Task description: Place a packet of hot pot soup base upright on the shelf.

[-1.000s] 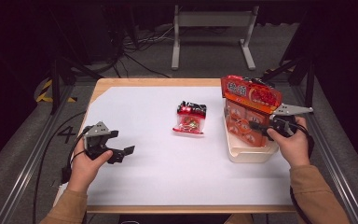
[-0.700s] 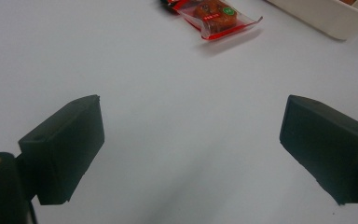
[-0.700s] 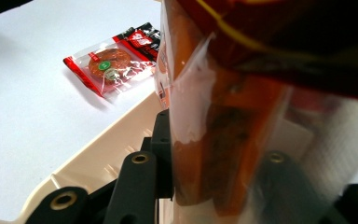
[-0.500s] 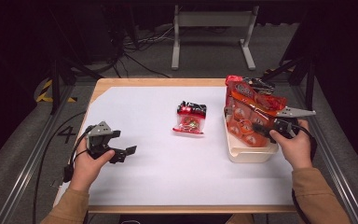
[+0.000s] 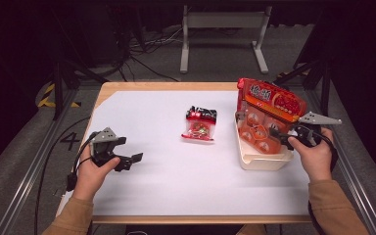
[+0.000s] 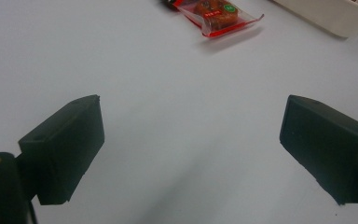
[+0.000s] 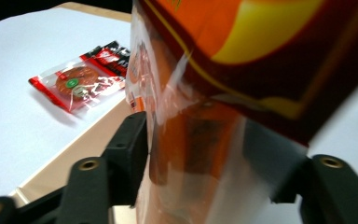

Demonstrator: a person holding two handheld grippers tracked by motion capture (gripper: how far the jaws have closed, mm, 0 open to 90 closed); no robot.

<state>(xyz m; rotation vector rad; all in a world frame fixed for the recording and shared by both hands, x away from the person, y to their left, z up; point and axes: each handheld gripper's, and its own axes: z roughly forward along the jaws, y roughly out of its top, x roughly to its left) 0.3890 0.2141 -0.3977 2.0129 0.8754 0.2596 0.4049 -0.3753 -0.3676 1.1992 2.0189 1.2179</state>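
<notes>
right gripper: the right gripper (image 5: 280, 138) has just been opening its jaws; in the right gripper view the big orange-red plastic snack bag (image 7: 242, 93) sits between them, the left black pad beside the film and the right one standing off it, so the grip looks let go

snack bag: the big orange-red plastic snack bag (image 5: 269, 110) stands upright in the cream plastic tray (image 5: 264, 161) at the right side of the white table sheet (image 5: 176, 176), its top leaning toward the table's far edge

what this means: judged from the slack jaws and the bag resting in the tray, the placing step seems done; the next move would be to draw the right gripper back without dragging the film, since the bag stands tall and could tip

small packet: the small clear packet with red ends and a round brown snack (image 5: 199, 125) lies flat on the sheet near the middle, well apart from the tray; it looks like the next thing to be fetched

left gripper: the left gripper (image 5: 129, 160) rests low over the sheet at the left, jaws wide apart with nothing between them; the left gripper view shows bare sheet between the pads and the small packet (image 6: 214, 11) far ahead

against the earlier frames: 1 second ago the bag was held up higher over the tray with the jaws tight on it; now it sits lower in the tray and the jaws are wider; the left gripper and the small packet lie as they did
</notes>
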